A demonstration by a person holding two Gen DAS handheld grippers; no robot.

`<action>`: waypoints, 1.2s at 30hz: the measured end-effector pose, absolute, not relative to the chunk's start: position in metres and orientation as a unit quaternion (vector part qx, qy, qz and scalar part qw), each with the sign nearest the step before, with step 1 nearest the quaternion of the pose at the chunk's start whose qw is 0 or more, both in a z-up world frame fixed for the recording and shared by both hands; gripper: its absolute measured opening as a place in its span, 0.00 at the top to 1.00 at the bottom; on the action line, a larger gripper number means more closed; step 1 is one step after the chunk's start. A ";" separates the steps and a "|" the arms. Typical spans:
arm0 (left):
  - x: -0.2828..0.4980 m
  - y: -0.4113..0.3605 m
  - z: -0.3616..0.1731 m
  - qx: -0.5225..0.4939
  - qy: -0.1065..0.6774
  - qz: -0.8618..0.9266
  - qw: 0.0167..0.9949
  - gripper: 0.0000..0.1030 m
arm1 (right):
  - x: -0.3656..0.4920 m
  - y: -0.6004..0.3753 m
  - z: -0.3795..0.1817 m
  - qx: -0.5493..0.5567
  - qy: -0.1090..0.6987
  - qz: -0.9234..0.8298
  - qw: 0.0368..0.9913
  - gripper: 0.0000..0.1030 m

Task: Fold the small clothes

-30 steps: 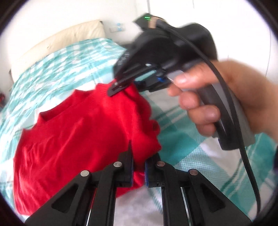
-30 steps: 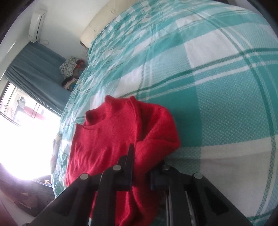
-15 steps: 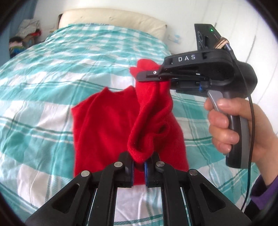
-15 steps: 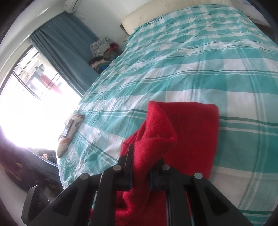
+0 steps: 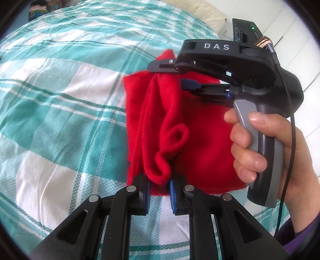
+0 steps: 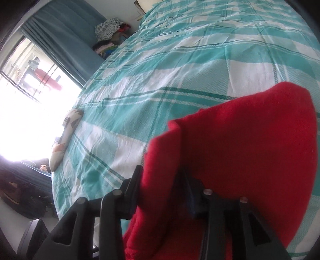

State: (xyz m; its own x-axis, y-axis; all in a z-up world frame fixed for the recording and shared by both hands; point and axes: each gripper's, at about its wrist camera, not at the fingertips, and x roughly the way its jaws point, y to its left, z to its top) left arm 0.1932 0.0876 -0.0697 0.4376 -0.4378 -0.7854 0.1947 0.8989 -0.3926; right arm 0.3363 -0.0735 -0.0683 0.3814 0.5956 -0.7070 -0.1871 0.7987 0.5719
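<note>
A small red knit sweater (image 5: 202, 136) lies folded on the teal-and-white plaid bed. A raised fold of it runs between my two grippers. My left gripper (image 5: 159, 185) stands partly open at the near hem, with the bunched red edge between its fingers. My right gripper (image 5: 174, 74), held by a hand, is at the far end of the fold; its jaws stand apart with cloth between them. In the right wrist view the sweater (image 6: 250, 152) fills the lower right and covers the right gripper (image 6: 162, 180).
The plaid bedspread (image 5: 60, 104) spreads left and far. A cream pillow (image 5: 208, 12) is at the head. A patterned cushion (image 6: 64, 138) lies at the bed's edge by a bright window. A pile of clothes (image 6: 110, 34) sits by the blue curtain.
The lifted side of the sweater has been carried over and laid onto the rest. Both grippers, clamped on it before, now have their fingers apart.
</note>
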 end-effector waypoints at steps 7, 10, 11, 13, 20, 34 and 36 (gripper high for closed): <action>0.179 0.101 -0.059 -0.126 0.483 -0.186 0.846 0.58 | 0.333 -0.057 -0.067 0.236 0.517 0.288 0.771 0.60; 0.179 0.103 -0.062 -0.135 0.485 -0.182 0.845 0.57 | 0.328 -0.044 -0.077 0.218 0.551 0.293 0.750 0.60; 0.183 0.103 -0.065 -0.136 0.491 -0.176 0.843 0.60 | 0.325 -0.042 -0.079 0.211 0.556 0.293 0.749 0.60; 0.189 0.106 -0.070 -0.137 0.503 -0.157 0.839 0.79 | 0.318 -0.044 -0.075 0.203 0.550 0.291 0.756 0.60; 0.185 0.117 -0.057 -0.143 0.492 -0.162 0.843 0.78 | 0.270 -0.107 -0.027 0.227 0.481 0.299 0.792 0.60; 0.229 0.092 -0.054 -0.136 0.473 -0.113 0.863 0.70 | 0.164 -0.124 -0.053 0.016 0.456 0.271 0.848 0.60; 0.231 0.093 -0.066 -0.131 0.489 -0.097 0.857 0.74 | 0.160 -0.121 -0.068 -0.005 0.474 0.254 0.843 0.60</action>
